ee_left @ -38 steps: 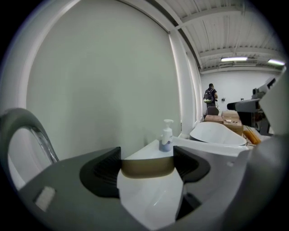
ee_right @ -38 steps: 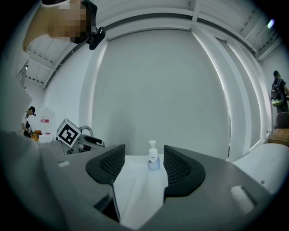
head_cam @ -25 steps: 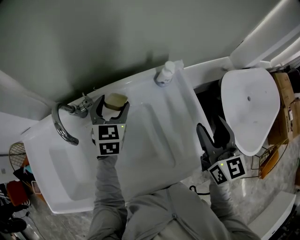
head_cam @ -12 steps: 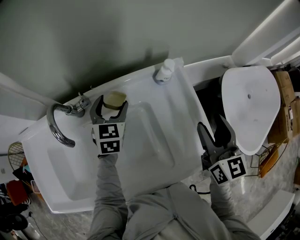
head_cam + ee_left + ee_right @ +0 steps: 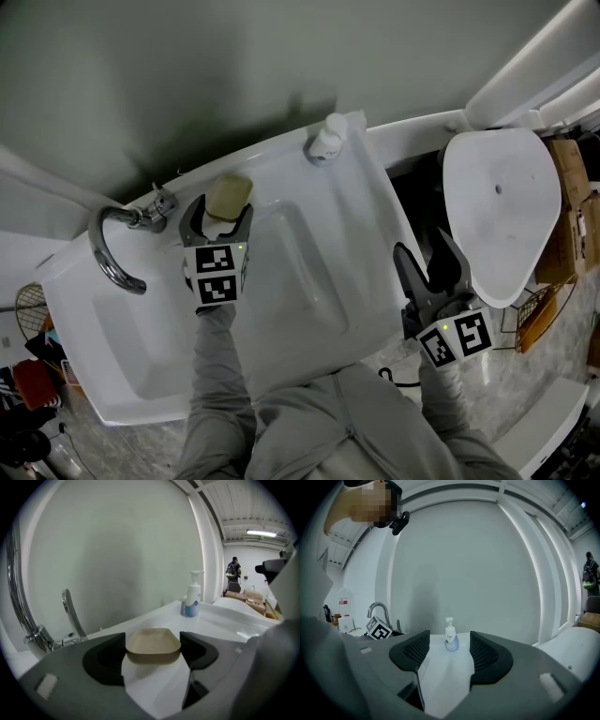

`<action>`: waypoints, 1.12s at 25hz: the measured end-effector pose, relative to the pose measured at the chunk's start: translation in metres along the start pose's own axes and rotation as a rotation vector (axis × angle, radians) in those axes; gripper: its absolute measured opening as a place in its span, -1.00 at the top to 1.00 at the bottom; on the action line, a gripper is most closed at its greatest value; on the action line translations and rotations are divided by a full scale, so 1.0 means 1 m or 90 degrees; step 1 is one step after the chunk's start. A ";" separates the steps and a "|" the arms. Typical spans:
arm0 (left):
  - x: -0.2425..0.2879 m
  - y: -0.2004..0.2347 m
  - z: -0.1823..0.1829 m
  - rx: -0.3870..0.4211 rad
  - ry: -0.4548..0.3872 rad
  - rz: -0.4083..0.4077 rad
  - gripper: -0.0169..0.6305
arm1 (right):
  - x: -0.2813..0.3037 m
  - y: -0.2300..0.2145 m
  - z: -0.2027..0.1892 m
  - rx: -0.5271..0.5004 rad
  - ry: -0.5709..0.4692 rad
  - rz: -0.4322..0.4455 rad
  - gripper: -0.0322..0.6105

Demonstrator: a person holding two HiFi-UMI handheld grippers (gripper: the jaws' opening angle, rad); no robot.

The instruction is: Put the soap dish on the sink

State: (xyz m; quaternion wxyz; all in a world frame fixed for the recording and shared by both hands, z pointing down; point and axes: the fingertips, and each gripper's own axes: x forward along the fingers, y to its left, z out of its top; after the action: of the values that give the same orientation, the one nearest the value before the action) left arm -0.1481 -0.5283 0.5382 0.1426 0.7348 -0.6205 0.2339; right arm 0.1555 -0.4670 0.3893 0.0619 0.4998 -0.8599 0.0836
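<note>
wall (image 5: 187, 75): plain grey-green, shadowed | floor (image 5: 525, 394): grey mottled stone | right: white oval fixture (image 5: 497, 206), cardboard boxes (image 5: 567, 178) just beyond | ceiling (image 5: 243, 508): white, lit strip light (image 5: 262, 533) | far left: wire basket (image 5: 28, 305)

so it's one long white sink (image 5: 309, 309) unit pushed up against the wall; deeper basin at the left end, a shallower flat recessed part across the middle and right; curved chrome faucet (image 5: 111, 248) comes up off the back ledge and arcs over the basin; white pump bottle (image 5: 327, 141) stands upright on the back right corner; tan soap dish (image 5: 228, 197) is at the back ledge between those two, nearer the faucet; the left gripper (image 5: 220, 214) has a jaw on each side of it, so can't tell if it's actually resting on the ledge
</note>
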 end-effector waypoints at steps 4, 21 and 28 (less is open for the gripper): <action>0.002 0.001 -0.010 -0.007 0.016 0.002 -0.33 | 0.000 0.001 -0.001 0.001 0.000 0.003 0.06; 0.004 0.015 -0.030 0.043 0.041 0.058 -0.33 | 0.000 0.018 -0.002 0.005 0.003 0.018 0.06; -0.005 0.025 -0.032 0.046 0.041 0.082 -0.33 | 0.000 0.026 -0.001 0.006 0.001 0.025 0.06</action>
State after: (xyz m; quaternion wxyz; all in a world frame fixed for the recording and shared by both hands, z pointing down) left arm -0.1783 -0.5122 0.5610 0.1203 0.6903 -0.6525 0.2885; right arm 0.1332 -0.4538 0.3882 0.0584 0.4828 -0.8692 0.0894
